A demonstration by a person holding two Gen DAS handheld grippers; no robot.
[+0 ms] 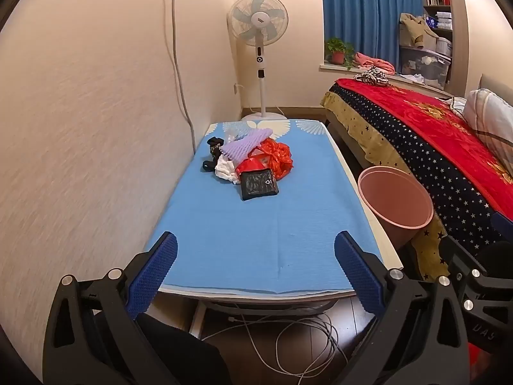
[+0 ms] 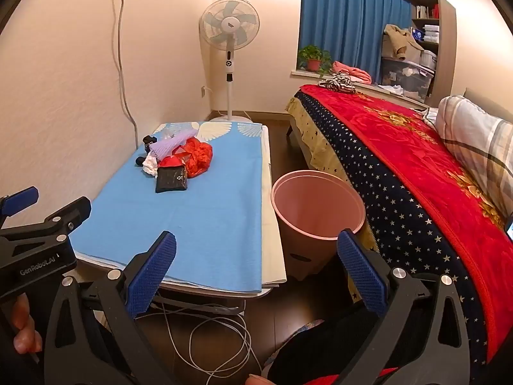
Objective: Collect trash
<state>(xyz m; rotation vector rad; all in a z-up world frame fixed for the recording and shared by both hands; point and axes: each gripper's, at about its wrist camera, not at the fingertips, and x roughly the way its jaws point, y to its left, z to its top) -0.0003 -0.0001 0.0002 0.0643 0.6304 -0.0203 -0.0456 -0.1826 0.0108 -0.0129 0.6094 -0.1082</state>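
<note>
Two wide-open, empty grippers, left gripper (image 1: 256,272) and right gripper (image 2: 256,272), short of the table's (image 1: 256,290) near edge.

We saw warm, yellowish indoor light falling evenly, brightest on the wall (image 1: 96,96) above the table (image 1: 250,224). Both fisheye views bent straight lines near their dark round edges; focus stayed sharp, without glare.

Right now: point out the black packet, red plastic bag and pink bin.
black packet (image 1: 259,184), left wrist view, centre of its face
red plastic bag (image 1: 279,157), left wrist view, crumpled middle
pink bin (image 2: 346,192), right wrist view, inner wall
</note>
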